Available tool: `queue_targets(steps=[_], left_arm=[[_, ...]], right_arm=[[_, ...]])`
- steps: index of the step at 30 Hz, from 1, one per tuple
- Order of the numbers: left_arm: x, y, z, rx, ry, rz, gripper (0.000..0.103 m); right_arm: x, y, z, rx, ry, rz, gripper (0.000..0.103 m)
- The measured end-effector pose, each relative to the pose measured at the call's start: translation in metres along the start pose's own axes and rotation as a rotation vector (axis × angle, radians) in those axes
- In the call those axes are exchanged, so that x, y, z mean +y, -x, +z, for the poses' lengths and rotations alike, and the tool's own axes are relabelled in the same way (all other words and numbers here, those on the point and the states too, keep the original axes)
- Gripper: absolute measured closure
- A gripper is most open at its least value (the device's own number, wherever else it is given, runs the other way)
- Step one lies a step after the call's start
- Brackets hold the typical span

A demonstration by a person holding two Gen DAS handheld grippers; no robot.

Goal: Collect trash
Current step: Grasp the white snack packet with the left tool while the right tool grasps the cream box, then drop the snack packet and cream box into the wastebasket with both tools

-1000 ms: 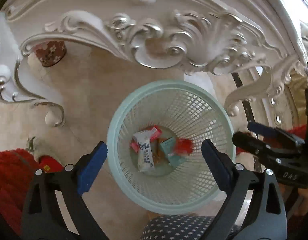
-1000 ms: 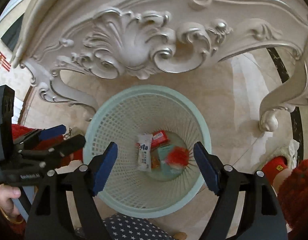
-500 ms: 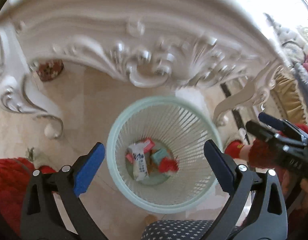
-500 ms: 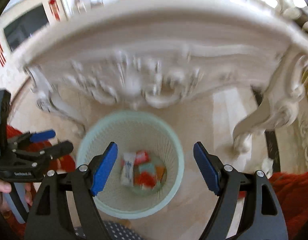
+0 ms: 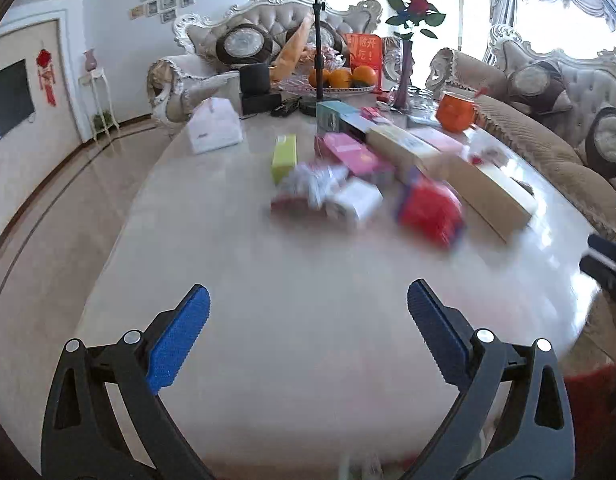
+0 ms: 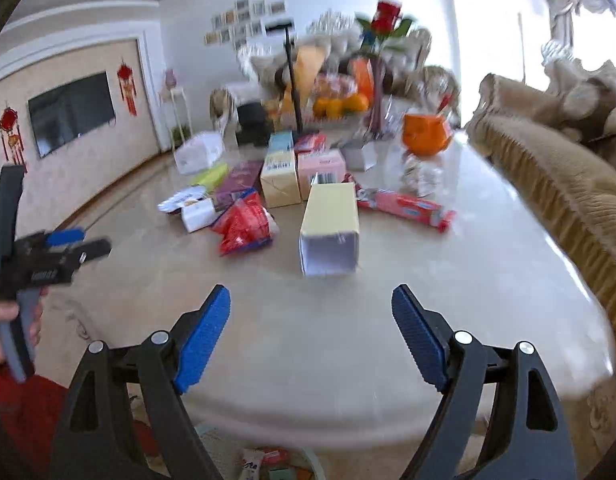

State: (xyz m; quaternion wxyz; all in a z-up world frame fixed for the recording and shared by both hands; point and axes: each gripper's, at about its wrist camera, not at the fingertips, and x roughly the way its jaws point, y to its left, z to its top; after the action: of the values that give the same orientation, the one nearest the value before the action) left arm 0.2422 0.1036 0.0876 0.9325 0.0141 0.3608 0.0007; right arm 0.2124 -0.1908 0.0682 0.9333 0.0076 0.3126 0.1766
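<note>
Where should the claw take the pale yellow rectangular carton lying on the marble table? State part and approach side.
Grip the pale yellow rectangular carton across its two long side walls, just behind the open white end. Come from the near table edge, along its length: it lies flat with that end facing the open right claw, and its width looks narrower than the claw's opening gap.

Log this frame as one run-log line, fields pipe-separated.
phase: between picks | left gripper: open, empty | right gripper: opening, empty | table: red bag, yellow carton uncollected
</note>
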Motion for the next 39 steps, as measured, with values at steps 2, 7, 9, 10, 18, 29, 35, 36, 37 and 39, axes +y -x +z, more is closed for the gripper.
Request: queue_targets(steps=[2,7,9,10,18,29,35,36,37,39], left_arm=[[0.01,-0.031,0.026,0.031,0.032,-0.037,0.007],[0.023,-0.085,0.069,0.069,0.06,-0.092,0.007],[0.021,-0.106,0.081,0.107,0.051,-0.101,0.007],[0.019,-0.112,0.081,0.123,0.044,-0.103,0.007],[0.023,-0.146,0.086,0.188,0.065,-0.124,0.016],[0.04,-0.125,0.074,0.177,0.133,-0.129,0.058],[0.042,-0.058,0.063,0.061,0.157,-0.183,0.058],[0.037,-0.034,0.055,0.024,0.136,-0.201,0.058],[0.033,-0.018,0.048,0.002,0.121,-0.211,0.058],[0.019,0.028,0.021,-0.047,0.077,-0.241,0.058]], right_arm=[[-0.003,-0.017,0.01,0.03,-0.003,-0.004,0.024],[-0.011,-0.05,0.026,0.063,-0.021,-0.009,0.024],[-0.014,-0.057,0.029,0.073,-0.017,-0.015,0.024],[-0.016,-0.062,0.03,0.08,-0.018,-0.017,0.024],[-0.015,-0.096,0.04,0.165,0.017,-0.047,0.025],[-0.014,-0.087,0.034,0.196,-0.009,0.005,0.059],[-0.014,-0.044,0.038,0.116,-0.052,0.067,0.059],[-0.012,-0.029,0.035,0.095,-0.052,0.083,0.059],[-0.01,-0.016,0.031,0.077,-0.05,0.098,0.059],[-0.004,0.014,0.015,0.046,-0.052,0.138,0.059]])
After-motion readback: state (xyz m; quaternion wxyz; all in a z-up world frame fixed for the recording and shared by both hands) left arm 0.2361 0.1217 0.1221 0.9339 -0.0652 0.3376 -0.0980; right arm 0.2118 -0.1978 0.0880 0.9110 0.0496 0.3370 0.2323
